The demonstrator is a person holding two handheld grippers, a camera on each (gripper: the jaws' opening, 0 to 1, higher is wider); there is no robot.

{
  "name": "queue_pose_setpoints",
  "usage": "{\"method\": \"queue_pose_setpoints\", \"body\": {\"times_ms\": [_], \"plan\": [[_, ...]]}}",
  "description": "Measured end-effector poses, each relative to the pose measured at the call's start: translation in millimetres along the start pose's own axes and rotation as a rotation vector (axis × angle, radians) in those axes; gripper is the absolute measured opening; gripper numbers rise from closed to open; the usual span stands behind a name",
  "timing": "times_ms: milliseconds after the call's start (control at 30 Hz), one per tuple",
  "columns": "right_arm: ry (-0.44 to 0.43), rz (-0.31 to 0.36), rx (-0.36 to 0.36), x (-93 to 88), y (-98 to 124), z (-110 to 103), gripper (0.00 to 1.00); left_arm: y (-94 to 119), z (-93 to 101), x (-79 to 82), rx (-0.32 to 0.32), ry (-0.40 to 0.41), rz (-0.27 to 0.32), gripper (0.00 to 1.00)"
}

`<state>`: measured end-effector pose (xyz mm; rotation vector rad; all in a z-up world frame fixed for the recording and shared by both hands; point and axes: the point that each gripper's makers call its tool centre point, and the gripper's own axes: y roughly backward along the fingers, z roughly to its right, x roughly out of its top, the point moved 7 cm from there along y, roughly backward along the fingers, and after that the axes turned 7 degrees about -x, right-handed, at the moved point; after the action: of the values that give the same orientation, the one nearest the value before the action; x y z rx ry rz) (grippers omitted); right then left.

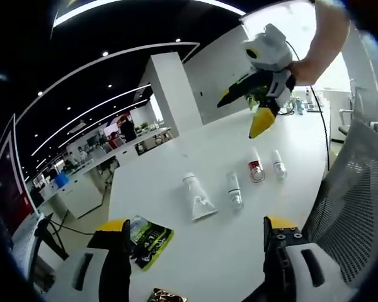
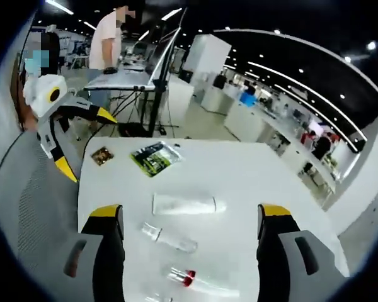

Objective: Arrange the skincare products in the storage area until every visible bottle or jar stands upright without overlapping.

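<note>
On white table (image 1: 176, 182), four bottles lying flat, white tube (image 1: 197, 196) cap away

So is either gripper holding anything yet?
No. Both the left gripper and right gripper are open and empty, above the table; the tube and bottles lie flat, untouched.
</note>
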<state>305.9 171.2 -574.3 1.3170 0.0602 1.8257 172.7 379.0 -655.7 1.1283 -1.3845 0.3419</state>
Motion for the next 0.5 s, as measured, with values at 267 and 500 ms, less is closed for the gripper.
{"method": "queue_pose_setpoints", "body": {"times_ms": [267,500], "plan": [[0.273,-0.088,0.216,6.6,-72.3,22.4,0.80,0.2,0.1,-1.6,-0.007,-0.003,-0.023,0.87],[0.421,-0.197,0.426,-7.0,-125.3,21.5,0.67,-1.9,1.8,-3.9,-0.026,0.001,-0.044,0.87]]}}
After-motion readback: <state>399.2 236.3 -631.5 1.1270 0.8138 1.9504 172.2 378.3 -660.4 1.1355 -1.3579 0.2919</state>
